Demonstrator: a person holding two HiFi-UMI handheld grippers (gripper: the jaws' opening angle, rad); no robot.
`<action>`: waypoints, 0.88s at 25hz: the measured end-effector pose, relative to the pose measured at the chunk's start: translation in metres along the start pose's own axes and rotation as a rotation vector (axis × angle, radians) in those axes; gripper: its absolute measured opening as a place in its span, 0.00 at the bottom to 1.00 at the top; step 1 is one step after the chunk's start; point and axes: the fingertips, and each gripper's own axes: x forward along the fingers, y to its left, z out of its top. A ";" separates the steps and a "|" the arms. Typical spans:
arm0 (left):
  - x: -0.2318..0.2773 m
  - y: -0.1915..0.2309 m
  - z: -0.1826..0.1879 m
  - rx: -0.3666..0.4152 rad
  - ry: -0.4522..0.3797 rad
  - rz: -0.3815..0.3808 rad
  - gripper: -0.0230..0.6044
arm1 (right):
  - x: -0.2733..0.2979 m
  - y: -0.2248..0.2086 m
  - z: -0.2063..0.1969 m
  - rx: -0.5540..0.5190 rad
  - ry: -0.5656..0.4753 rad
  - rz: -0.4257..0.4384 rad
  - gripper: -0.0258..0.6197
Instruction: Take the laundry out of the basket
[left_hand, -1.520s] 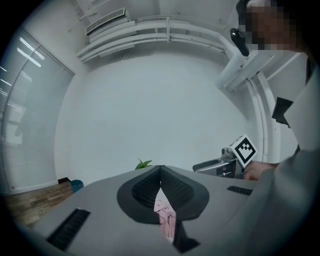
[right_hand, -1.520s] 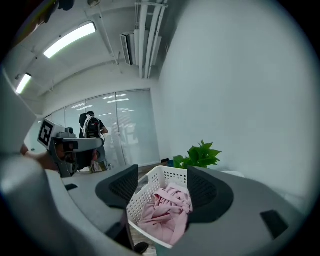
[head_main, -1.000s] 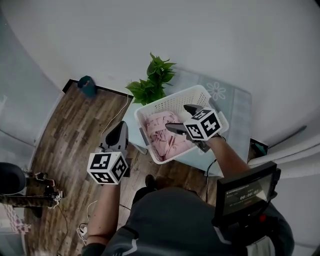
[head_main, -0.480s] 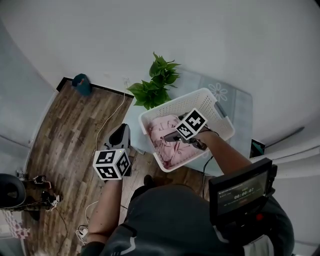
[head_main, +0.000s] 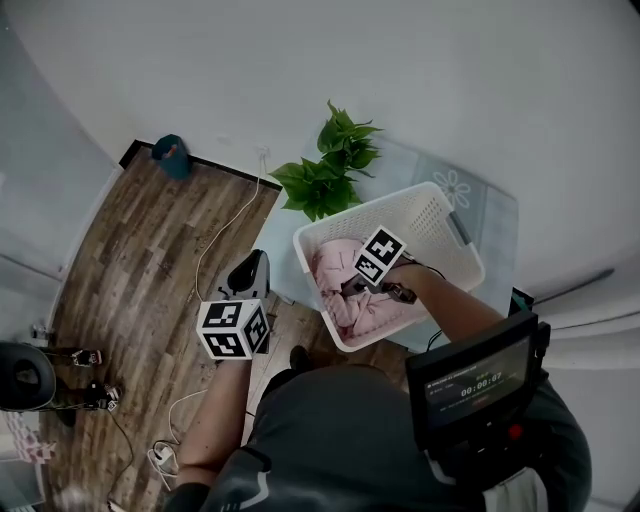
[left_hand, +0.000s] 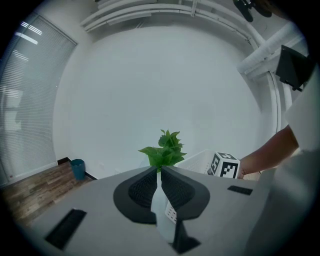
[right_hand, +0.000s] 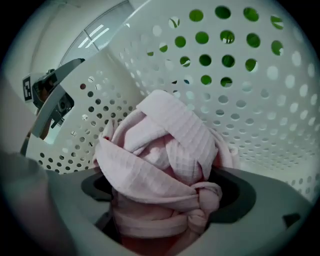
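Right gripper view: R tongs (right_hand: 165, 197) opening w/ pink laundry (right_hand: 160, 145) between, in basket (right_hand: 245, 90); L tongs (left_hand: 159, 174) closed.

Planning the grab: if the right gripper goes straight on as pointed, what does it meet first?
The pink laundry, already between the right gripper's opening jaws; likely the basket wall behind it.

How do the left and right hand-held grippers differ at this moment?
The left hand-held gripper hangs outside the basket; the right hand-held gripper is down inside it. Left jaws are together and empty; right jaws are opening with pink laundry between them. Each carries a marker cube.
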 end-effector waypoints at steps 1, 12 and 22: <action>0.001 0.003 -0.002 -0.001 0.003 0.004 0.05 | 0.004 -0.001 0.000 -0.001 0.010 -0.001 0.85; -0.002 0.020 -0.008 -0.031 0.012 0.014 0.05 | 0.024 0.000 0.001 0.005 0.011 0.045 0.85; -0.011 0.030 -0.005 -0.069 -0.017 0.038 0.05 | 0.016 0.002 0.008 0.102 -0.089 0.075 0.53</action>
